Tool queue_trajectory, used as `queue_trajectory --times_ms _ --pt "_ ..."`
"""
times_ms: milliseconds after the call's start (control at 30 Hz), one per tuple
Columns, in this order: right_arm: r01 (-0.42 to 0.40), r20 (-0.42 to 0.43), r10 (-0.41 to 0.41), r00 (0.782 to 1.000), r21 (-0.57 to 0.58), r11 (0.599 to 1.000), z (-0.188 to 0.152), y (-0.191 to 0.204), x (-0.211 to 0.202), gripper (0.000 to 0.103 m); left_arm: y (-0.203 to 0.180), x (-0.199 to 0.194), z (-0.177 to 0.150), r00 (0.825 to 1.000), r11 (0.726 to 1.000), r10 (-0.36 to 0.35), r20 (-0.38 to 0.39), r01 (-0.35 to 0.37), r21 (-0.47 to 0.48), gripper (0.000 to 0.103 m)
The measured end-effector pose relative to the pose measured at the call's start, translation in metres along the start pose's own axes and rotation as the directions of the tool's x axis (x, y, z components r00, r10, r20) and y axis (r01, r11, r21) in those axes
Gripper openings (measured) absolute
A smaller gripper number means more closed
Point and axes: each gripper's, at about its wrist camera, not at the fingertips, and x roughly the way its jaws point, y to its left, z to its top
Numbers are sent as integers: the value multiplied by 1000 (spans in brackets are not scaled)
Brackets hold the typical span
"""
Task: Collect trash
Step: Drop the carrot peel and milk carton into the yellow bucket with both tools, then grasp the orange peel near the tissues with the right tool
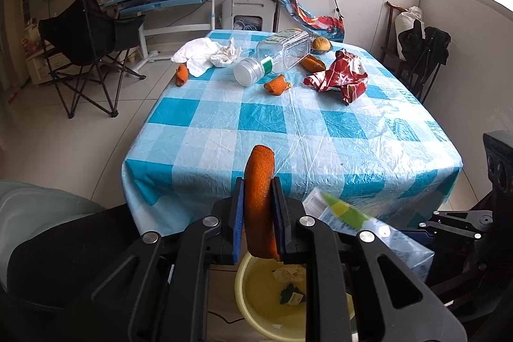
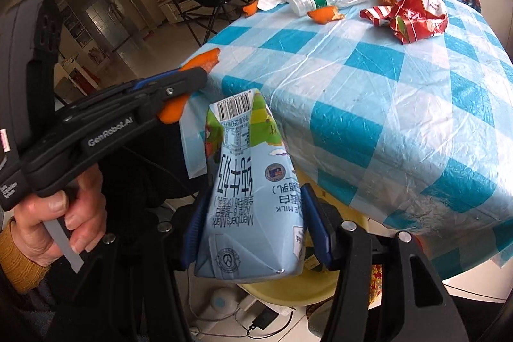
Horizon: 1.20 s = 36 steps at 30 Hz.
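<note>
**Both jaws loaded over the yellow basin**

Clamped between the blue pads of the left gripper (image 1: 258,213), low in the centre of the left wrist view, a strip of orange peel (image 1: 259,197) stands upright, jaws closed on it. Directly beneath, at the bottom of the frame, a yellow basin (image 1: 247,290) holds a crumpled tissue and a small dark scrap. Higher up, the checked table (image 1: 256,124) carries a clear plastic bottle (image 1: 275,56) lying on its side, empty, one red wrapper (image 1: 340,76), a white cloth (image 1: 198,53), a crumpled tissue, and three loose peel pieces (image 1: 277,84).

Right wrist view: the right gripper (image 2: 253,229) at lower centre has its jaws pressed on a pale blue milk carton (image 2: 247,191), dented, barcode end pointing away. Yellow rim of the basin shows below the carton. At left, a hand (image 2: 54,229) holds the other gripper with its peel. Bottle, wrapper and cloth lie on the table at upper right.
</note>
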Motion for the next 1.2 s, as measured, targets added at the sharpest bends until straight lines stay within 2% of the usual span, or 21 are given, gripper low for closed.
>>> queue_trajectory --times_ms 100,300,433,567,633,700,733,833,1000,1200 --pt "6 13 -6 1000 23 1000 0 -5 -2 60 -4 0 -3 1000 1000 -13 -15 13 15 16" --pt "32 70 -36 997 58 998 1 -15 -14 62 -17 5 -11 995 995 -71 -75 76 64 16" --pt "53 135 -68 988 112 992 4 -25 -27 64 -28 14 -20 977 984 -132 -166 150 100 16" --pt "49 191 -88 978 197 979 3 -45 -40 66 -42 22 -29 963 973 -148 -227 183 141 19" --pt "38 205 -88 975 235 971 2 -53 -44 66 -45 21 -30 965 972 -144 -220 179 150 25" --pt "31 211 -87 974 256 966 2 -57 -47 66 -42 18 -29 969 976 -147 -199 175 131 37" --pt "30 212 -88 973 259 965 4 -59 -46 66 -39 16 -27 970 978 -152 -187 175 115 39" --pt "32 210 -87 974 249 968 3 -57 -45 66 -27 12 -20 977 984 -158 -146 168 59 42" --pt "38 205 -83 975 216 976 4 -49 -42 67 -7 5 -11 990 992 -127 -65 125 -35 51" --pt "46 206 -82 975 176 983 5 -42 -38 67 12 1 -5 996 988 -94 -9 92 -122 52"
